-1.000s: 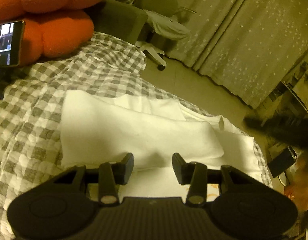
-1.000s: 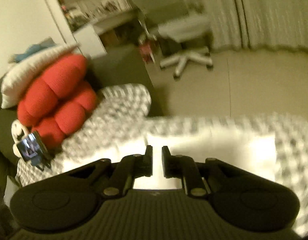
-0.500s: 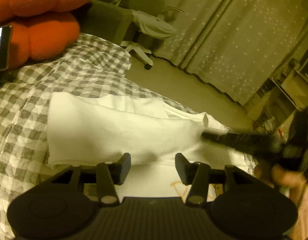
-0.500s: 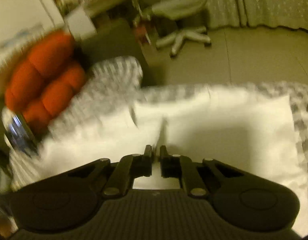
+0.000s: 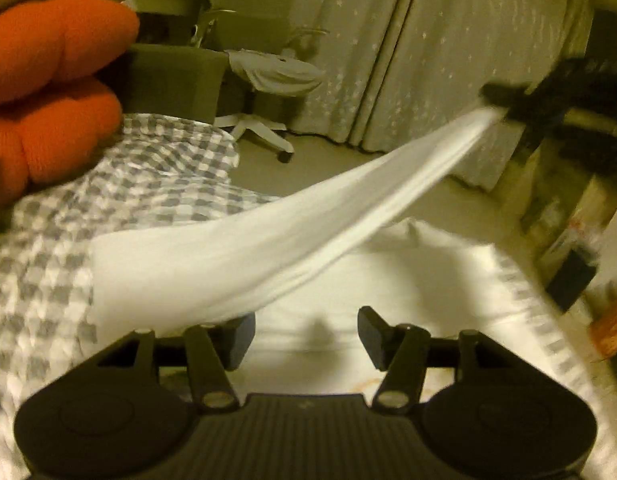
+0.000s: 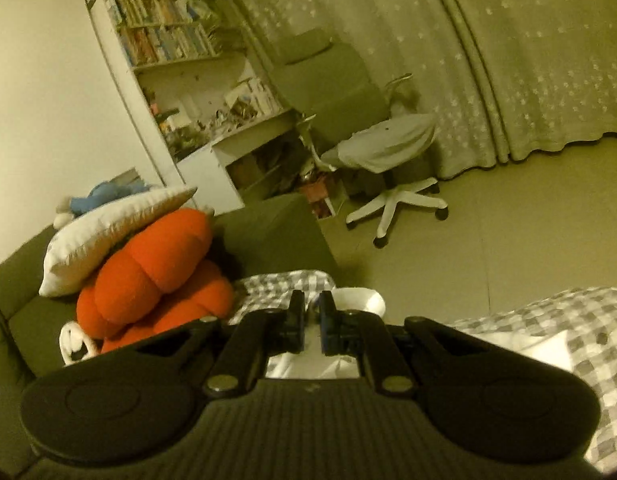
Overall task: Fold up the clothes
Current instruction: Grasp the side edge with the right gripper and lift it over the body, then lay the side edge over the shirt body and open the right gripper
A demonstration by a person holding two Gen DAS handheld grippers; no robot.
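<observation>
While right gripper [image 6: 311,322] pinches one white garment [image 5: 236,264] | left gripper [image 5: 306,334] opening, nothing between | two grippers

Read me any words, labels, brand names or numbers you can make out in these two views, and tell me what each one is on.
No text can be read in either view.
Book spines on the bookshelf: lettering too small and blurred to read.
Faint orange print on the white garment, near the left gripper: too blurred to tell whether it is lettering.
</observation>
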